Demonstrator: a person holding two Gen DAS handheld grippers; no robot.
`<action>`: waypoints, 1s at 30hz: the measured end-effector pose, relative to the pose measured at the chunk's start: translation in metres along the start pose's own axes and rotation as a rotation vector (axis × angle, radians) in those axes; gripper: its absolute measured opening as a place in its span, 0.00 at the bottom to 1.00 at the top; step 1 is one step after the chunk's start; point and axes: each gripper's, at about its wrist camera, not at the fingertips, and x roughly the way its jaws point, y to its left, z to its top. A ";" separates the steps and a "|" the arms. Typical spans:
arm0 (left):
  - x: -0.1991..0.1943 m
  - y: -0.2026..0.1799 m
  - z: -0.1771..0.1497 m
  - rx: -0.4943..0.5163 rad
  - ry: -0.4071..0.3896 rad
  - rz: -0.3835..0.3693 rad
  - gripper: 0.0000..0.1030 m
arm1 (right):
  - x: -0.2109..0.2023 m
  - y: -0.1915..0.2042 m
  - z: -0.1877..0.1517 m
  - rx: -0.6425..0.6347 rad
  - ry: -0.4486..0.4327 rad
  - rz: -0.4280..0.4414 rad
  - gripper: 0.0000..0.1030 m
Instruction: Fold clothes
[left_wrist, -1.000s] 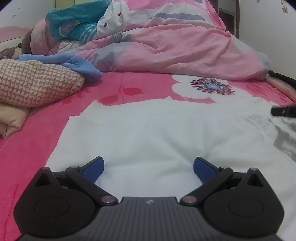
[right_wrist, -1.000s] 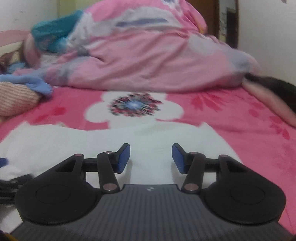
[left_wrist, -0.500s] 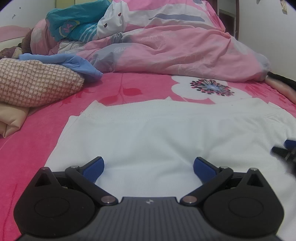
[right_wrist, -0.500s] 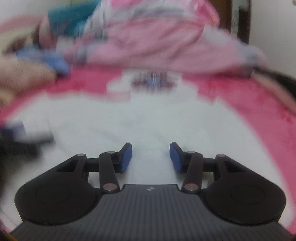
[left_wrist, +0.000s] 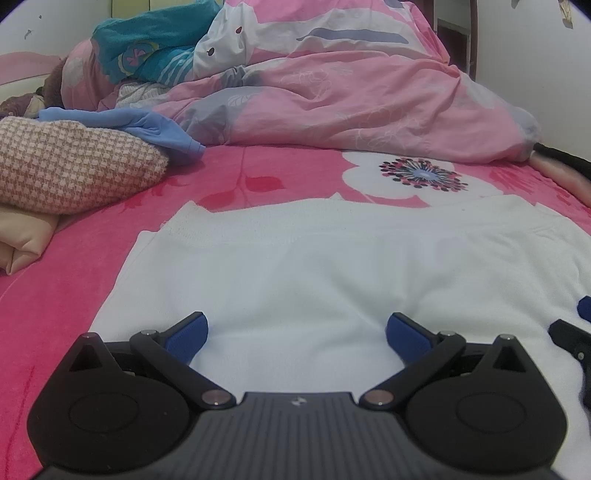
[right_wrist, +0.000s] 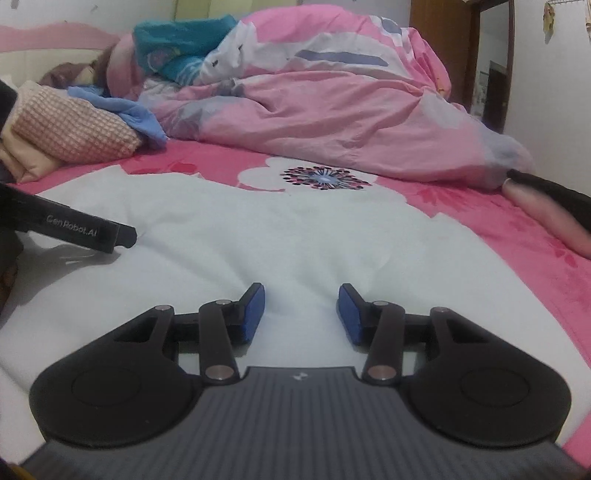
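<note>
Here we hold the left gripper (left_wrist: 297, 330) and the right gripper (right_wrist: 301, 308) with fingers spread, grasping nothing, low over the white garment (left_wrist: 314, 273) lying flat toward twelve o'clock on the pink bedsheet (left_wrist: 74, 266).

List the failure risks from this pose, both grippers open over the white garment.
1. The left gripper and right gripper sit close together over the white garment; the right one's tip already shows at the left view's edge, so they could collide.
2. The garment lies flat on the pink bedsheet; a low pinch might catch sheet too.
3. Both hang over mid-cloth, not an edge, so a grab here would likely bunch the fabric and skew the fold.
</note>
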 end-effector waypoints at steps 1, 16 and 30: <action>0.000 0.000 0.000 0.001 -0.001 0.001 1.00 | 0.000 0.002 -0.004 -0.015 -0.005 -0.003 0.43; -0.004 -0.003 -0.004 0.010 -0.021 0.016 1.00 | -0.006 0.006 -0.008 -0.020 -0.018 -0.014 0.43; -0.009 -0.013 -0.007 0.036 -0.033 0.074 1.00 | -0.008 0.006 -0.008 0.000 -0.012 -0.019 0.45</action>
